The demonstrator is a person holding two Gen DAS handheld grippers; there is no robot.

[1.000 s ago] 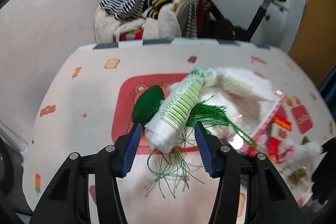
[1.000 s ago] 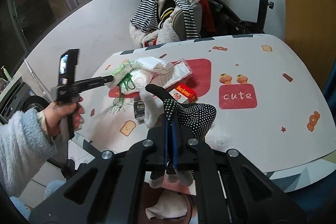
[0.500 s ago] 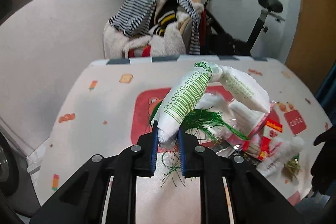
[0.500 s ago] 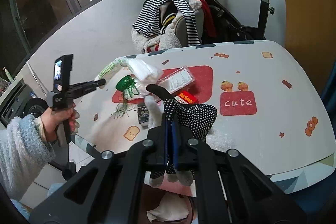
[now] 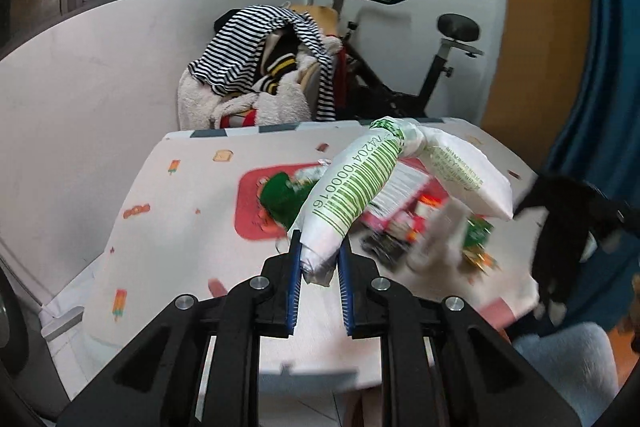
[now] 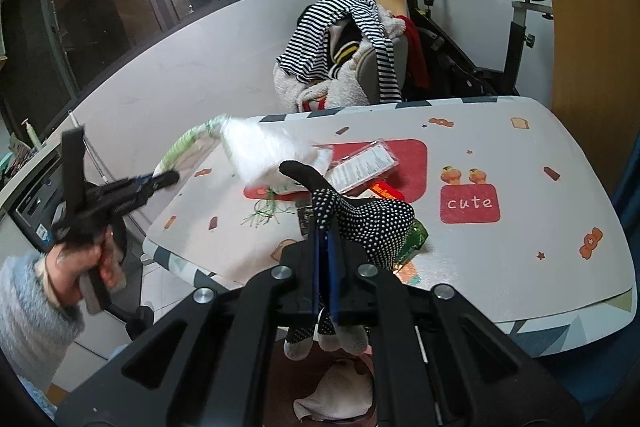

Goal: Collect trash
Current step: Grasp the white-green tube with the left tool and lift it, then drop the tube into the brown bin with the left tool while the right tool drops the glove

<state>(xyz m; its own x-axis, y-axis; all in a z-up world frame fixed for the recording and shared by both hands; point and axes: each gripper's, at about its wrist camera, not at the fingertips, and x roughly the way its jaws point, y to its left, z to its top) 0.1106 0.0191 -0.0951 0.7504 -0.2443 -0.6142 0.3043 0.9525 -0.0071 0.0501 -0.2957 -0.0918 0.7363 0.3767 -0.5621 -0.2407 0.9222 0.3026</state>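
1. Table point(image 6: 520, 267), white top with cartoon stickers, fills mid-frame in both views. Its near edge is cut off behind the gripper bodies.
2. White plastic bag point(image 5: 352, 203) with green barcode print: lower end pinched between the blue pads of the left gripper point(image 5: 319, 259), bottom centre of the left wrist view. The bag rises up and right from the jaws, folds at a knot, and a second lobe hangs to the right, above the table. The jaws have just been closing and now press narrowly on the bag's end.
3. In the right wrist view the same bag point(image 6: 264, 147) is a blurred white shape left of centre, with the left gripper point(image 6: 168, 179) at its lower left.
4. Black dotted glove point(image 6: 360, 219): clamped in the right gripper point(image 6: 326, 231), jaws almost fully together, lower centre of the frame. The cuff droops below the jaws.
5. Remaining litter point(image 5: 420, 223) on the table behind the bag is motion-blurred; red and green packaging, not readable.
6. Green shreds point(image 6: 264, 211) lie on the table left of the glove.
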